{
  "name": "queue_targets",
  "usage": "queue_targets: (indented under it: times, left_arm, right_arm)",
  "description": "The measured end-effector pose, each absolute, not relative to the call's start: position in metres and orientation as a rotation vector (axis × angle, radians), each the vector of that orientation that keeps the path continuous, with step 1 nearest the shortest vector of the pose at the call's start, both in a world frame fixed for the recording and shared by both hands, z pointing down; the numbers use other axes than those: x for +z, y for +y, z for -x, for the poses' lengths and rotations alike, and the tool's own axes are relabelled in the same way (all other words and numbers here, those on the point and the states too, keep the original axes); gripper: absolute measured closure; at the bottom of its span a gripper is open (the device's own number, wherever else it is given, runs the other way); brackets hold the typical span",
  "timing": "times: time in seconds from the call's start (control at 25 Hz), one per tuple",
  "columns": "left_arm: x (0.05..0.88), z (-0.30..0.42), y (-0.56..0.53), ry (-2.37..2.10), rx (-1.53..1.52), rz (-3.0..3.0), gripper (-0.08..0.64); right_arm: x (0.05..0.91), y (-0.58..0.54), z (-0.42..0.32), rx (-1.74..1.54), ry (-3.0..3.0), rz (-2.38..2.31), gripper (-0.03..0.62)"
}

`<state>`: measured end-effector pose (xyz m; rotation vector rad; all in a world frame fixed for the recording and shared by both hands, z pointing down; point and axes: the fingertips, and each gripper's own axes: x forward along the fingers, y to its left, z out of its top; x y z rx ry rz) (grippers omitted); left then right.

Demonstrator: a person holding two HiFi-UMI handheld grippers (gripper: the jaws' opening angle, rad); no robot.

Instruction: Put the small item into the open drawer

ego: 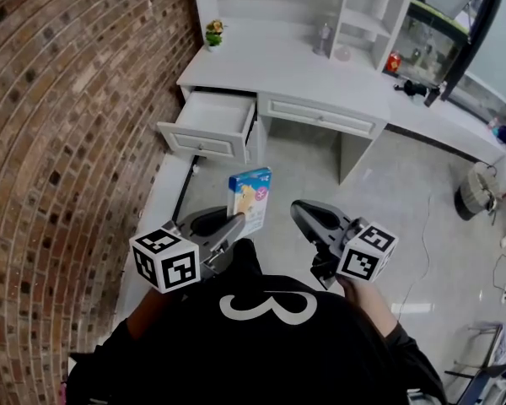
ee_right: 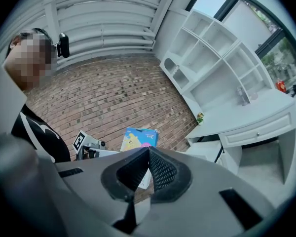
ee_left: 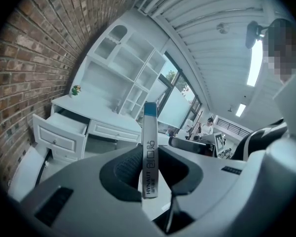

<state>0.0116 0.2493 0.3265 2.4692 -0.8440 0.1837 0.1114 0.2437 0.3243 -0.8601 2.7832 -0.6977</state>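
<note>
A small flat blue-and-white box (ego: 250, 197) stands upright in my left gripper (ego: 234, 223), whose jaws are shut on its lower part. In the left gripper view the box (ee_left: 150, 152) shows edge-on between the dark pads. The open white drawer (ego: 211, 123) sticks out of the desk's left end, ahead of the box and a little to its left. It shows again at the left as the drawer (ee_left: 59, 132). My right gripper (ego: 298, 212) hangs to the right of the box, jaws shut with nothing between them. From the right gripper (ee_right: 148, 154) the box (ee_right: 139, 138) is in view beyond the tips.
A brick wall (ego: 59, 125) runs along the left. The white desk (ego: 320, 83) with shelving (ego: 363, 15) stands ahead, a small potted plant (ego: 213, 32) on its left corner. A low white ledge (ego: 156, 218) lies by the wall. A person stands far off (ee_left: 206, 126).
</note>
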Motion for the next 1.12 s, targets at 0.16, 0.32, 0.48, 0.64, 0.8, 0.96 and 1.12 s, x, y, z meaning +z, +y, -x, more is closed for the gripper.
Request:
queue_targets:
  times: [0.16,0.32,0.48,0.64,0.8,0.96,1.12]
  left_arm:
    - [0.334,-0.006,0.223,-0.831,0.181,-2.469,0.469]
    - [0.336,0.004,0.185,-0.832,0.159,-2.461,0.469]
    - [0.337,0.013,0.138,-0.822,0.14,-2.453,0.469]
    - [0.346,0.024,0.081,-0.814,0.135,-2.423,0.469]
    - [0.364,0.033,0.025,-0.8,0.147,-2.366,0.469]
    - [0.383,0.044,-0.023,-0.796,0.167,-2.304,0.469]
    - [0.399,0.056,-0.064,-0.805,0.19,-2.262,0.469]
  right_arm:
    - [0.332,0.218,-0.104,-0.721,2.785,0.854,0.581]
    - [0.333,0.182,-0.098,-0.722,2.791,0.865,0.581]
    - [0.334,0.137,-0.09,-0.737,2.797,0.88,0.581]
    - [0.345,0.084,-0.082,-0.796,2.794,0.9,0.582]
    - [0.364,0.029,-0.073,-0.905,2.784,0.918,0.583]
    - [0.38,-0.022,-0.06,-0.991,2.786,0.918,0.582]
    - [0.39,-0.063,-0.046,-1.042,2.788,0.913,0.583]
